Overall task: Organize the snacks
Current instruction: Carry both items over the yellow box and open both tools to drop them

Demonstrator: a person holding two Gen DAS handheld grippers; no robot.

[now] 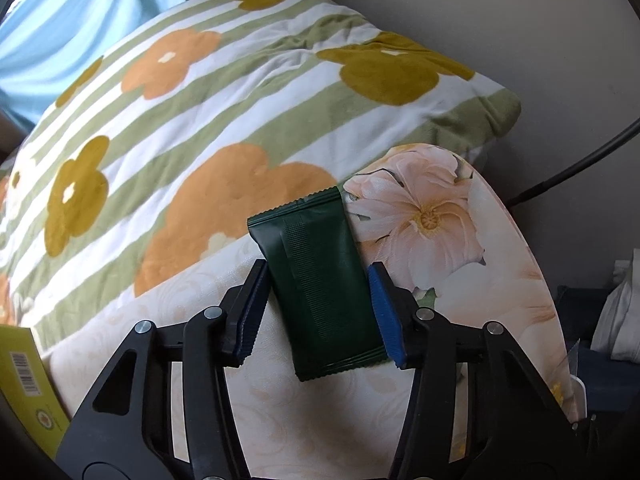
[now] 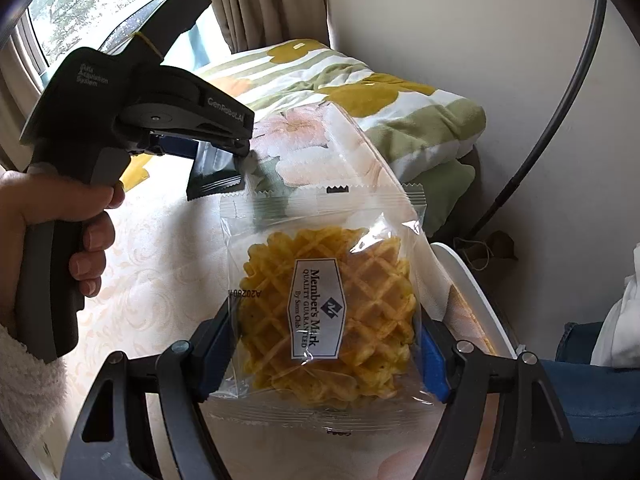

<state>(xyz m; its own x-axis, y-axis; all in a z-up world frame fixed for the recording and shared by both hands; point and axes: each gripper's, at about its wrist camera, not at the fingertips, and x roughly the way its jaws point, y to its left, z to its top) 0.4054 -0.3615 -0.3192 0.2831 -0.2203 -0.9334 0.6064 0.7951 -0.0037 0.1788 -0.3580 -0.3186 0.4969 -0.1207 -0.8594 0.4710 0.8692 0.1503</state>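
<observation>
My left gripper (image 1: 318,280) is shut on a dark green snack packet (image 1: 320,280), held above the floral table (image 1: 460,240). The same gripper shows in the right wrist view (image 2: 218,152) with the green packet (image 2: 214,174) hanging from its jaws. My right gripper (image 2: 324,344) is shut on a clear waffle snack bag (image 2: 324,308) with a white Member's Mark label, held above the table (image 2: 160,240), just right of and nearer than the left gripper.
A folded floral blanket (image 1: 200,100) lies beyond the table's far edge. A yellow box (image 1: 28,376) sits at the left edge. A black cable (image 2: 560,100) runs along the wall. White and blue cloth (image 2: 616,332) lies at the right.
</observation>
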